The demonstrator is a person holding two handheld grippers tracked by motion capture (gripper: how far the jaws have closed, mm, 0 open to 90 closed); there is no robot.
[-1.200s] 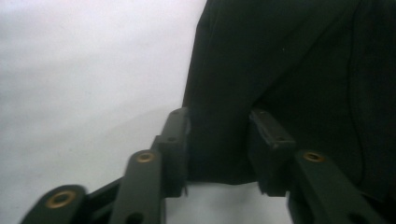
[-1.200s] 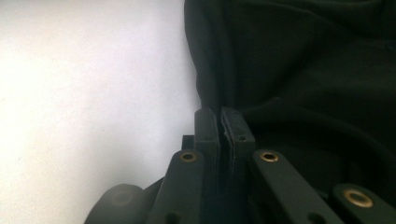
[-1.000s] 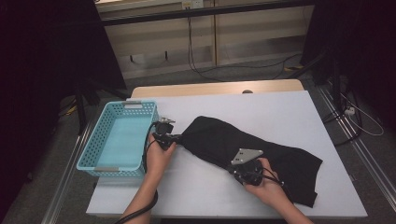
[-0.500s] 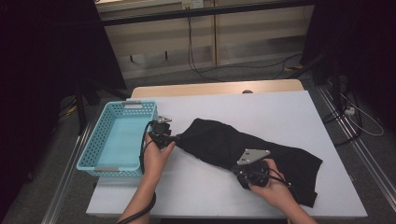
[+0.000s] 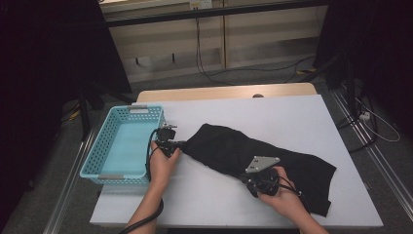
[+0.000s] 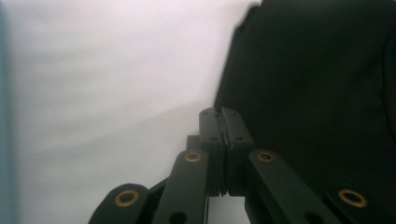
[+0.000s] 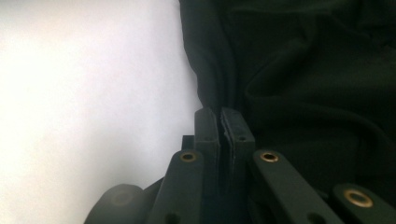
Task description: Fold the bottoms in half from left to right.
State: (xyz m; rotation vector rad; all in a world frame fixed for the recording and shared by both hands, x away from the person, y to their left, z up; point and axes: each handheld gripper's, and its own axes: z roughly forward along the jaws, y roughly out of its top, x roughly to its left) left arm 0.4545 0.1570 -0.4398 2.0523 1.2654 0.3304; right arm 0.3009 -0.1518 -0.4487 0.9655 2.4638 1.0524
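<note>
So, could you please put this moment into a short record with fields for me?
surface: white table
cloth: black garment lying spread on the table, running from centre to the right near edge
left gripper: at the garment's left end; its jaws have just opened and closed again and now stand shut on the cloth edge
right gripper: at the garment's near edge, jaws shut on a fold
basket: light blue basket at the table's left edge, nothing inside
</note>
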